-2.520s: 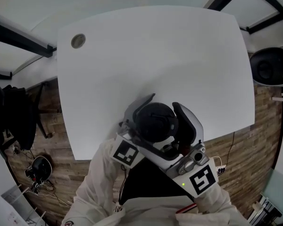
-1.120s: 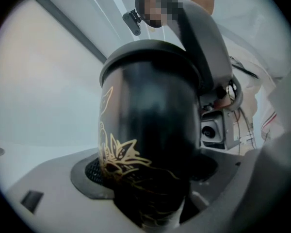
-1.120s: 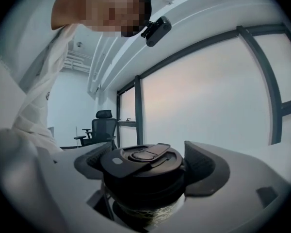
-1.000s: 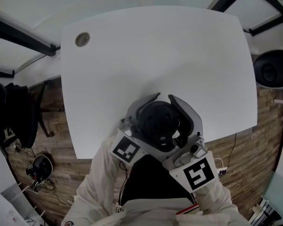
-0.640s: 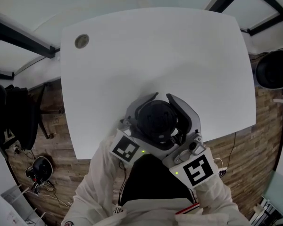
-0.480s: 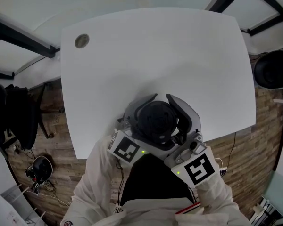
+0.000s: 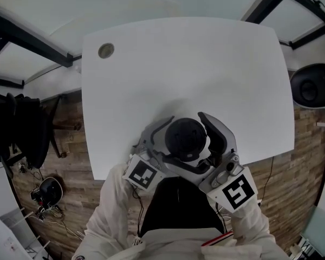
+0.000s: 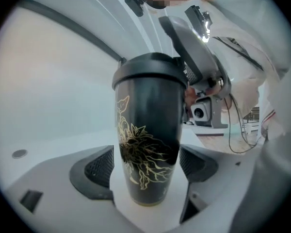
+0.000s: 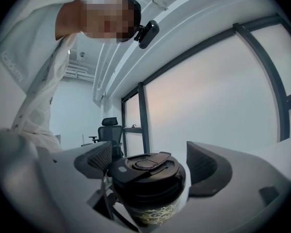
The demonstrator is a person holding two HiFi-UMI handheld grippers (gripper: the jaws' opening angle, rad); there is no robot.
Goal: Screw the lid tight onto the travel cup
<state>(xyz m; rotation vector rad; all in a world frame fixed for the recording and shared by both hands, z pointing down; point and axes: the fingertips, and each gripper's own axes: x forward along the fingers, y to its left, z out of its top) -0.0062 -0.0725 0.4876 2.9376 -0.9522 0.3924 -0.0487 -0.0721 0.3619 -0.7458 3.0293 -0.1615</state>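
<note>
A black travel cup (image 8: 148, 144) with a gold flower print stands upright on the white table (image 7: 206, 64), near its front edge. Its black lid (image 7: 187, 138) sits on top. My left gripper (image 8: 148, 165) is open around the cup's lower body, and a thin gap shows at the left pad (image 8: 99, 166). My right gripper (image 9: 145, 161) is open around the lid (image 9: 145, 171), with a sliver of light beside the right pad (image 9: 203, 161). From above, one white finger (image 7: 154, 135) curves left of the cup and another finger (image 7: 218, 134) right of it.
A round grommet (image 7: 105, 50) is set in the table's far left corner. A black office chair (image 7: 311, 85) stands off the right edge. Dark bags (image 7: 16, 129) and cables lie on the wooden floor at the left. The person's white sleeves fill the bottom of the head view.
The head view has shifted slightly. My left gripper has slid a little to the left beside the cup, and the right gripper's marker cube has swung upward. The cup has stayed put.
</note>
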